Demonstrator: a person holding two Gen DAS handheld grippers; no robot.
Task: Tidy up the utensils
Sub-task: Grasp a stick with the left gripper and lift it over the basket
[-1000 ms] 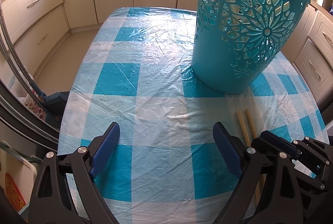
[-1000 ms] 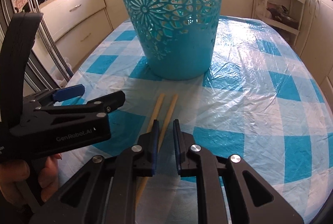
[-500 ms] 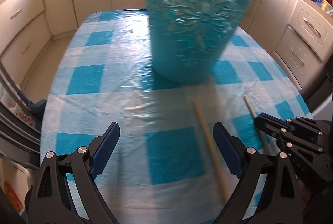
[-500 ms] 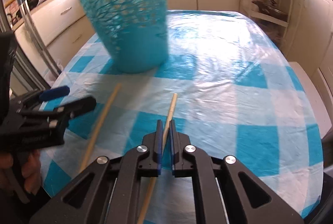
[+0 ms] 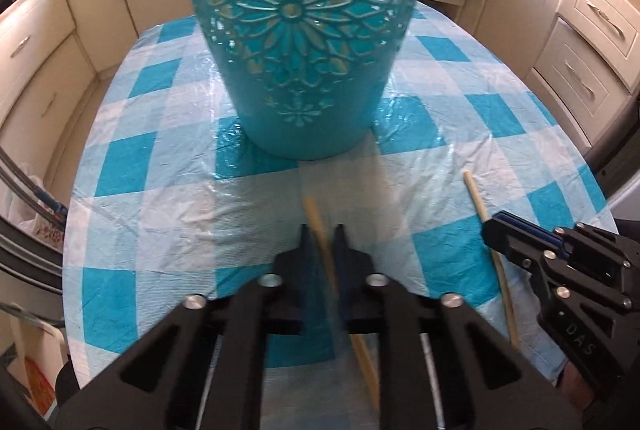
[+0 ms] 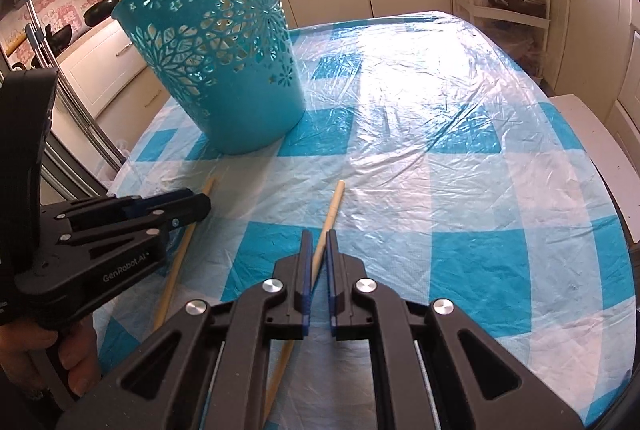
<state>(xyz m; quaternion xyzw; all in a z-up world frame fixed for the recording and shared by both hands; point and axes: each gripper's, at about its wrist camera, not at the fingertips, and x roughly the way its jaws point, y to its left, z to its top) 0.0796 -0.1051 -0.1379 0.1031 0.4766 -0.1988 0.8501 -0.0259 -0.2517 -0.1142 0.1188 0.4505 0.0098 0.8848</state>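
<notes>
Pinching one chopstick in each gripper, near the basket

Closing on the left chopstick, the left gripper has its fingers pressed onto the stick, which runs back between them toward the camera; the fingers are blurred. The right gripper is likewise pinched on the right chopstick, whose far tip points out over the tabletop.

Both sticks lie well apart from each other, near the close edge of the checked tabletop. The teal basket stands upright just beyond the left stick's tip, apart from it. In the right wrist view the basket sits far left, and open cloth stretches to the right and far side, up to the rounded table edge. The left edge lies close beside the left gripper.

Half a second ago the left gripper's fingers were spread wide with the stick lying between them; now they have shut on it. The right gripper was already clamped then. A second ago the two sticks lay side by side.
</notes>
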